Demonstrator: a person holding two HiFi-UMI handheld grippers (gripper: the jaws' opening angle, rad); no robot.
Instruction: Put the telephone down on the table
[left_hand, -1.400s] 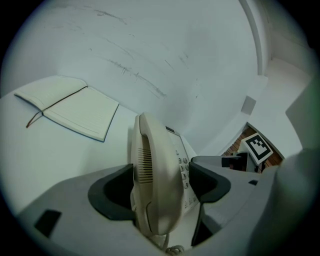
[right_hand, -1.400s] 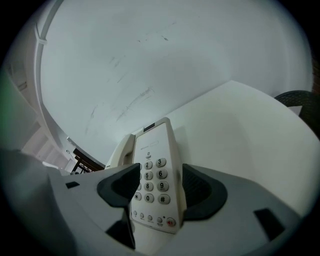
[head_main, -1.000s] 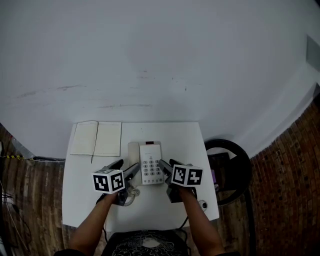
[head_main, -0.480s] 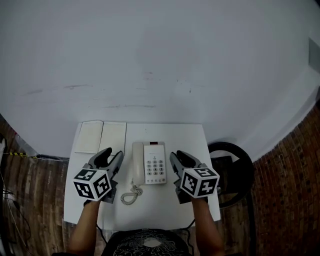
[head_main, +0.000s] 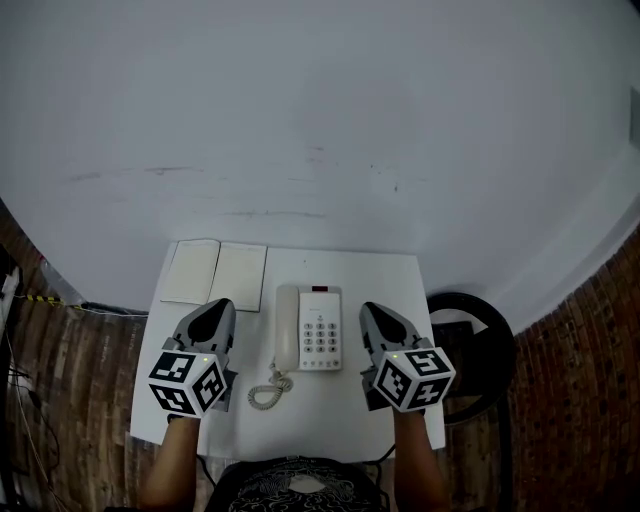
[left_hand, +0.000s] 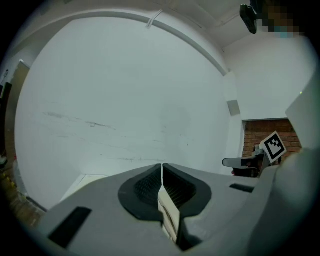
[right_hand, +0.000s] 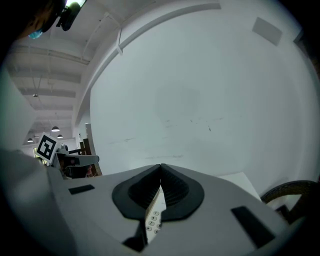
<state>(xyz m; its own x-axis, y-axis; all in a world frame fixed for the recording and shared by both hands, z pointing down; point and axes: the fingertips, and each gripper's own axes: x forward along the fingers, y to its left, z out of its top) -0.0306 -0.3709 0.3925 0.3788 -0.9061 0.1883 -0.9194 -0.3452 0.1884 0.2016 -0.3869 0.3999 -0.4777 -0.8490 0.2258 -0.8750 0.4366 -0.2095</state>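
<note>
The telephone (head_main: 310, 342) is set flat on the counter (head_main: 345, 405), its handset apparently cradled. The left tongs (head_main: 219, 306) and right tongs (head_main: 369, 309) are held clear on either side, both closed on nothing. The task is judged done.

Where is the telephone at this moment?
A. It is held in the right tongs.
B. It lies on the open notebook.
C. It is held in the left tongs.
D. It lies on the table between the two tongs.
D: the telephone lies flat on the table, apart from the left tongs and right tongs, whose jaws have just closed with nothing between them.
</note>
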